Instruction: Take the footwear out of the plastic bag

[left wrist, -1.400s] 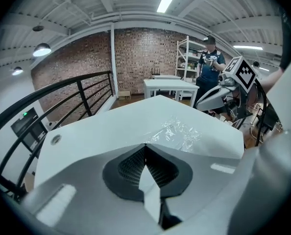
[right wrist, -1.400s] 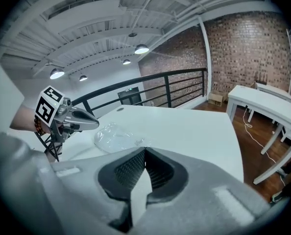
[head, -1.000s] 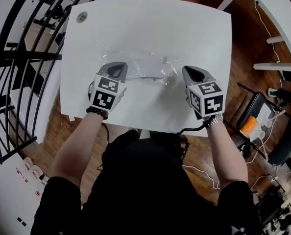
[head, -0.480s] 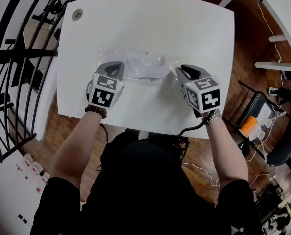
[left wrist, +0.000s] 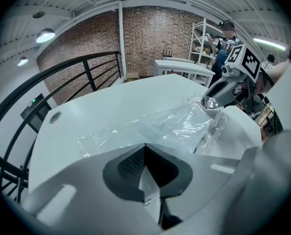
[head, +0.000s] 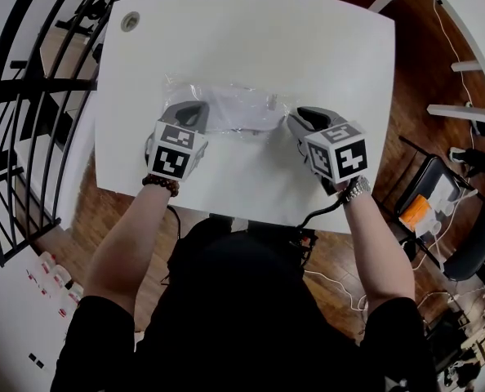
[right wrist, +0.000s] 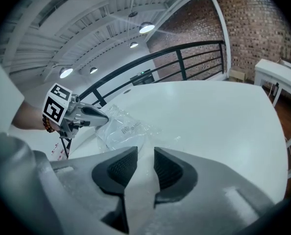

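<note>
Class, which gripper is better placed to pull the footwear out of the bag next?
Probably right. The left gripper is shut on the bag, anchoring it; the right gripper, jaws opening, is free at the other end.

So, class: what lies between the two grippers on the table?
The clear plastic bag stretches from the left gripper, shut on its edge, to the right gripper, whose jaws are opening with nothing pinched; head view shows it.

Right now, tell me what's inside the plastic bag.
Through the clear plastic bag a pale, flat shape shows, likely the white footwear. Its details, and whether it is one piece or two, are lost under the crumpled, glaring film.
</note>
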The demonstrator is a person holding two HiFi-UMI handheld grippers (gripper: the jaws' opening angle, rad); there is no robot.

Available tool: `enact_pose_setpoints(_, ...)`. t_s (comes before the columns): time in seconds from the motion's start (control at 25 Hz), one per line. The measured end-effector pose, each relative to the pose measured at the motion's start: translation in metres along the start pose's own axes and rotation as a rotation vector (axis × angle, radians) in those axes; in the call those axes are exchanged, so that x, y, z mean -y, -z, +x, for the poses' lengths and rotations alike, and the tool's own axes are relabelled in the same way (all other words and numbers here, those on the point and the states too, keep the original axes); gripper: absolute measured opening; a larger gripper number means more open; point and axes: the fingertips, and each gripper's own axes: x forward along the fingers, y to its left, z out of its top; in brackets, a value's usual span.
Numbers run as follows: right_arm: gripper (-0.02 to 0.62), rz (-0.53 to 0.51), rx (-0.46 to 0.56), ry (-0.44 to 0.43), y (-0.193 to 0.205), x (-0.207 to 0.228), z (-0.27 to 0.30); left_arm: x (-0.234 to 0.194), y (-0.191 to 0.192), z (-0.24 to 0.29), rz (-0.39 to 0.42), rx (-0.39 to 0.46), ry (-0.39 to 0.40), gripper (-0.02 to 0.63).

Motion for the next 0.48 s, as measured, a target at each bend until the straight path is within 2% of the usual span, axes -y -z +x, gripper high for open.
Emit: enact_pose_setpoints(0.48,0.11,0.078,-0.03,-0.09,0.0037,-0.0012,0.0106,0.001,0.0,0.0032,-0.004,0.008,0.011,0.017)
